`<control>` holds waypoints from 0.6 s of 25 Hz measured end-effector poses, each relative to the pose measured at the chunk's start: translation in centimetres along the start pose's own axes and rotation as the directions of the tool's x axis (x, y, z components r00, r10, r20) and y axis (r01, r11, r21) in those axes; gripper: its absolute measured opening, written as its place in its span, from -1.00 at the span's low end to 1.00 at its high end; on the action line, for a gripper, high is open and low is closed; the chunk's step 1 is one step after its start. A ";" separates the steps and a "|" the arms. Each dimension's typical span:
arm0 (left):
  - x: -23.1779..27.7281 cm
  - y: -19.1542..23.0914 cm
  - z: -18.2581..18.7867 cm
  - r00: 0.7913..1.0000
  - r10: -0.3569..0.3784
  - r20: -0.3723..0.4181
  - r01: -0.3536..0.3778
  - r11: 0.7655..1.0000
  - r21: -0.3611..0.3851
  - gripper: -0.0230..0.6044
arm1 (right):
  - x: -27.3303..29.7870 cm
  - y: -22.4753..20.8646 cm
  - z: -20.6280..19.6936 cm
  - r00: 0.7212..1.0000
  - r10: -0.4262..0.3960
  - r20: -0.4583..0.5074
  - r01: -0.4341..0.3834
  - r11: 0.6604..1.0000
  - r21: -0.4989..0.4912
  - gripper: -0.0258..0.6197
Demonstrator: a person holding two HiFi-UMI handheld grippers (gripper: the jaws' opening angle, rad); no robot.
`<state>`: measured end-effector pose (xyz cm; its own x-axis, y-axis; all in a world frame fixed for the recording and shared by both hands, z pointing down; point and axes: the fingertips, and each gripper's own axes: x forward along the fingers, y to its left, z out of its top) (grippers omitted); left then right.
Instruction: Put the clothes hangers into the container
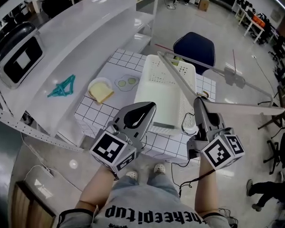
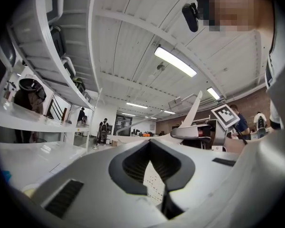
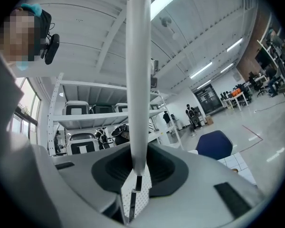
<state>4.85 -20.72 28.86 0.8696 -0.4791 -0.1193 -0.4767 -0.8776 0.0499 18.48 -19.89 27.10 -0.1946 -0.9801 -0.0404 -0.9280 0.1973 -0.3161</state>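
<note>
While the jaws of our right gripper point(image 3: 136, 174) were pressed together on the white hanger point(image 3: 137, 80), its pale bar rose straight up from between the pads in the right gripper view. Seen from the head view, that right gripper point(image 1: 200, 103) pinched the white hanger point(image 1: 176, 76) about where its two arms met. One arm slanted up and to the left across the white container point(image 1: 156, 94). The other reached out to the right, past the table edge and above the floor. We held the hanger over the container, not inside it; whether it touched the rim we could not tell.

Our left gripper point(image 2: 150, 145) had its jaws brought together at the tips with nothing between them. Through the slot lower down we saw only a perforated white surface. From the head view, the left gripper point(image 1: 147, 109) hovered just beside the container's near left corner, pointing away from us.

The container stood on a table point(image 1: 97, 114) covered in a black-grid pattern, with a slice of toast point(image 1: 100, 92) near its left side. Farther left, on the long white counter point(image 1: 71, 42), lay the teal hangers point(image 1: 61, 87), well apart from the container. A blue chair point(image 1: 194, 46) stood beyond the table.
</note>
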 end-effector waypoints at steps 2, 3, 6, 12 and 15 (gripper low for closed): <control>0.5 0.2 0.2 1.000 0.026 0.004 -0.026 1.000 0.003 -0.86 | 0.8 -0.5 0.3 1.000 0.023 -0.009 -0.023 1.000 -0.003 -0.66; 0.7 0.3 0.2 0.999 0.041 0.005 -0.041 0.999 0.004 -0.86 | 1.2 -0.8 0.4 0.999 0.035 -0.015 -0.035 0.999 -0.004 -0.66; 1.2 0.5 -0.1 0.996 0.086 0.002 -0.086 0.996 0.005 -0.86 | 2.4 -1.7 0.2 0.997 0.065 -0.038 -0.065 0.998 -0.009 -0.66; 1.6 1.2 -0.7 0.985 0.175 -0.004 -0.175 0.985 0.006 -0.86 | 4.5 -3.2 -1.0 0.991 0.107 -0.085 -0.106 0.994 0.008 -0.66; 1.6 1.6 -0.9 0.976 0.218 -0.004 -0.218 0.976 0.003 -0.86 | 5.3 -3.9 -1.6 0.987 0.117 -0.107 -0.116 0.993 0.019 -0.66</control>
<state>5.57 -22.87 29.60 0.7450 -0.6592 -0.1021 -0.6554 -0.7519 0.0715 20.56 -25.86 29.62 -0.3349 -0.9419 0.0247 -0.8931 0.3090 -0.3271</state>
